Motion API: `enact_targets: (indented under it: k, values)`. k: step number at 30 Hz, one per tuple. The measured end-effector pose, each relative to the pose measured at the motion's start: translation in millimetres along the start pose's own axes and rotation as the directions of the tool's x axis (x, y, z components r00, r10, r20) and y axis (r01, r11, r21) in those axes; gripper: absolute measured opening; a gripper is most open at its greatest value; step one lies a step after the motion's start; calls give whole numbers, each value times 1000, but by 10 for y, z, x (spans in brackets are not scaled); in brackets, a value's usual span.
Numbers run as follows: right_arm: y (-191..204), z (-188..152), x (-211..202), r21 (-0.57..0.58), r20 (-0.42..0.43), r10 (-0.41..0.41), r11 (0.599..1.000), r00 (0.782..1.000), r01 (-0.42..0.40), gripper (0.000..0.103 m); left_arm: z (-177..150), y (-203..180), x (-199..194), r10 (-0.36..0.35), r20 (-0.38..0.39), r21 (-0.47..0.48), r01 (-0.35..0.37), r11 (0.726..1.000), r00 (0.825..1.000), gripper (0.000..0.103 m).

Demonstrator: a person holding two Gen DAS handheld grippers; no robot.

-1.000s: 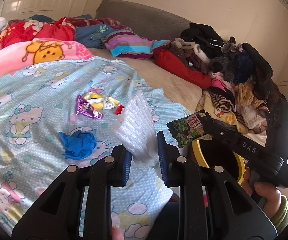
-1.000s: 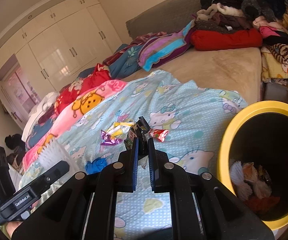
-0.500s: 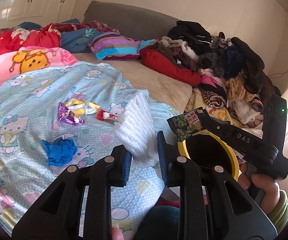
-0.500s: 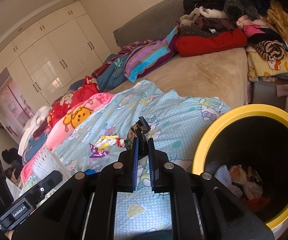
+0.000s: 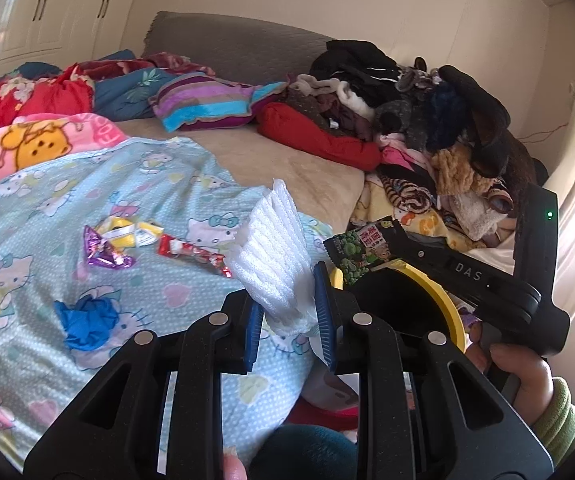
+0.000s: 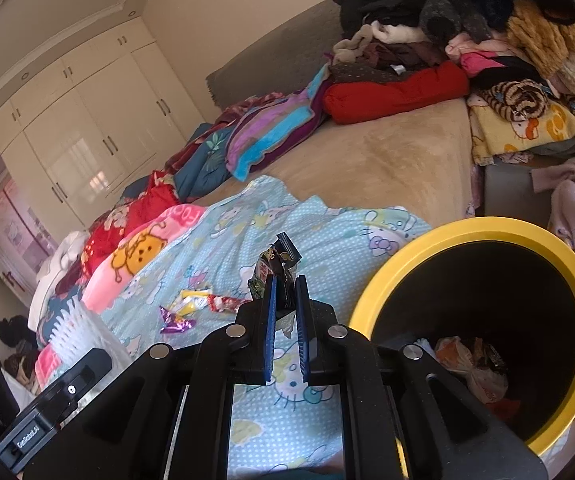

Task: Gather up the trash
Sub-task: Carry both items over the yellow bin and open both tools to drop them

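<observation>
Both tools swung toward the yellow bin (image 6: 567,280), now bigger at lower right. Left tool (image 5: 287,312) clamps white foam netting (image 5: 271,248), right tool (image 6: 285,308) pinches the snack wrapper (image 6: 277,264). Drop-off looks close.

From the left wrist view, the round yellow-rimmed black bin (image 5: 449,304) was mostly hidden behind the black right gripper (image 5: 371,258) and the left one's own frame, only an arc of rim showing. The lower end of the white ribbed foam sheet (image 5: 275,256) disappeared between blue pads (image 5: 321,312), and the print on the green-and-black snack wrapper (image 5: 361,252) was too small to read. In the right wrist view, the bin's crumpled contents (image 6: 471,364) lay in shadow, unidentifiable, and the wrapper's lower part sat hidden between the jaws.
</observation>
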State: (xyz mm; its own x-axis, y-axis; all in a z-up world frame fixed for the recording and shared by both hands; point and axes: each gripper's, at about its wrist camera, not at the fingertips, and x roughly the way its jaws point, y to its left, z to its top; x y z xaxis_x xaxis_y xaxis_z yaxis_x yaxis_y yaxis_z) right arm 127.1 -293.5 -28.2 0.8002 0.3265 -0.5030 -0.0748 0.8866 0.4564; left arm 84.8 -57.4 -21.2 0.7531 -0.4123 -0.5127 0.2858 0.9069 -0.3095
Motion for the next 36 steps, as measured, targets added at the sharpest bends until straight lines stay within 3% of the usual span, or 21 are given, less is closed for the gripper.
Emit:
enact_targets:
  k: [36]
  values:
    - [-935,194,-321,114,93,-245,965,965,234,9,-87,-682,549,-95,-43,96,99,990,995,18]
